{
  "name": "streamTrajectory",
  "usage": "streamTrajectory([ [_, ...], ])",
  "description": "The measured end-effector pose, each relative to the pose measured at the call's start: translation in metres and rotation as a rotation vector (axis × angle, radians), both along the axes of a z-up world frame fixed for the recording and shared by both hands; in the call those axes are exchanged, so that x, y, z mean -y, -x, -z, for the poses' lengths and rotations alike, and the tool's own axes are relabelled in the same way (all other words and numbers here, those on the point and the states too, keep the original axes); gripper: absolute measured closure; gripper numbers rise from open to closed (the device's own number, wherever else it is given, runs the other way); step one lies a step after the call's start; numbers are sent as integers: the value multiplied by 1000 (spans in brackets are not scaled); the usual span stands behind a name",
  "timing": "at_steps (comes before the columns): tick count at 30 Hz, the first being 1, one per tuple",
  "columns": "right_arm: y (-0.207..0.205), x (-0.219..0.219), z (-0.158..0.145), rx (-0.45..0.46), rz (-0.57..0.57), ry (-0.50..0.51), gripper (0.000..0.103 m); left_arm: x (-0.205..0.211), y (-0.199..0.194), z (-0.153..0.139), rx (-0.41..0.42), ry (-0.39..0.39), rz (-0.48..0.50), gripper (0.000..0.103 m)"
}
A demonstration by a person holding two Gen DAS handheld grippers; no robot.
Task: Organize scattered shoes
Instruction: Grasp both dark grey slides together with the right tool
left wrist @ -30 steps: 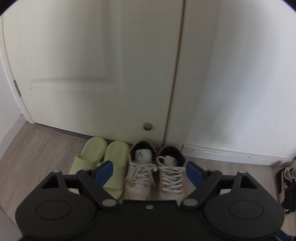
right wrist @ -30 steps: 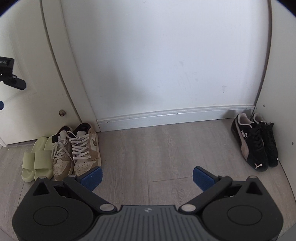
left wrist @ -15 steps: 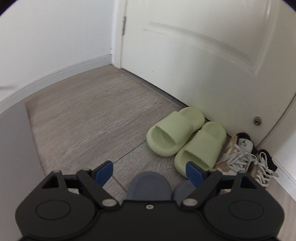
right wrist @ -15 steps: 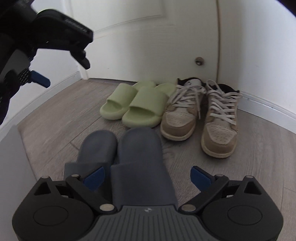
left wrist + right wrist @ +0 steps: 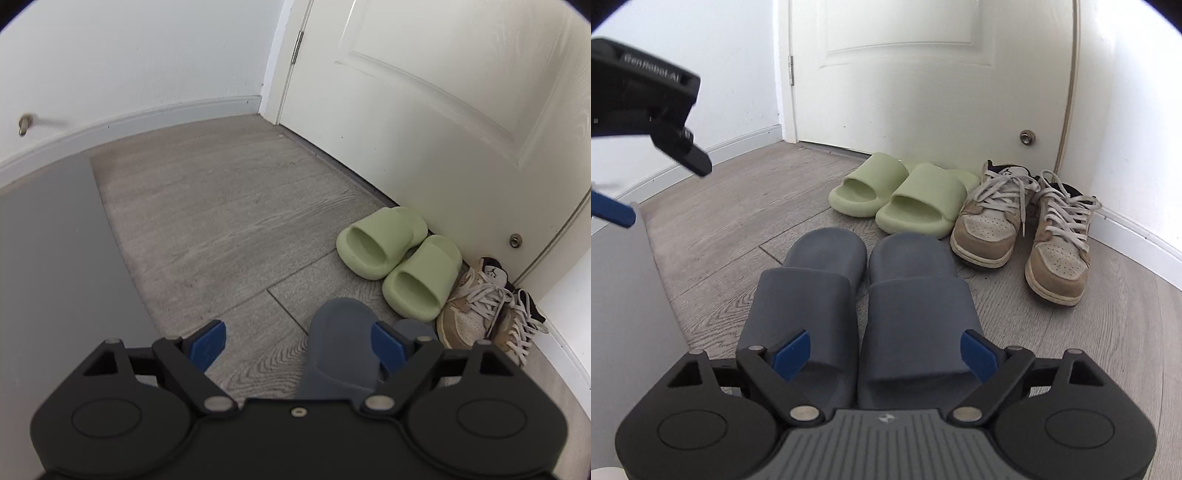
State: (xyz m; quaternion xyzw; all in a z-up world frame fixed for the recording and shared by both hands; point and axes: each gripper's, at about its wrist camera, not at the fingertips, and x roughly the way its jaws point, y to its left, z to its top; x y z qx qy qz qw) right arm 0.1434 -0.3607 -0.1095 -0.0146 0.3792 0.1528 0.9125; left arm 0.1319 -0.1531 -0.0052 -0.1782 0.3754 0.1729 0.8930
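Hand-held gripper (image 5: 882, 354) above two grey slides (image 5: 908, 295)

Grey slides (image 5: 857, 302) lie paired before green slides (image 5: 905, 195) and tan sneakers (image 5: 1023, 225).

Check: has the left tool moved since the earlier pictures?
Yes. The left tool has swung left: the door knob sat centred in its view before and is now far right, above the green slides.

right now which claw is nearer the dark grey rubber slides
Right. The right claw hangs open directly over the pair of dark grey rubber slides, fingers straddling their straps. The left claw, also open, sits off to their left, above bare floor.
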Motion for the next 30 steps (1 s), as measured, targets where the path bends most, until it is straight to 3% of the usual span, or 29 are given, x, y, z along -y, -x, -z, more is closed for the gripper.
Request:
streamTrajectory([
  [5, -18, -5, 2, -36, -7, 4, 14, -5, -7, 12, -19, 23, 29, 17],
  [12, 5, -4, 28, -178, -83, 89, 15, -13, -6, 24, -20, 58, 19, 17],
  [15, 1, -10, 36, -182, -107, 62, 19, -15, -4, 28, -27, 71, 14, 17],
  [17, -2, -15, 45, -191, -107, 71, 29, -16, -2, 27, -16, 61, 5, 17],
  [21, -3, -3, 52, -136, -52, -1, 30, -18, 0, 28, -9, 96, -5, 17],
  [24, -3, -13, 60, -63, -107, 25, 27, -13, -1, 26, -14, 70, 15, 17],
  [26, -3, -12, 63, -38, -88, -13, 26, -10, -1, 22, -6, 45, 30, 17],
  [30, 2, -18, 69, 32, -63, 5, 24, -7, -7, 21, -2, 59, 56, 17],
])
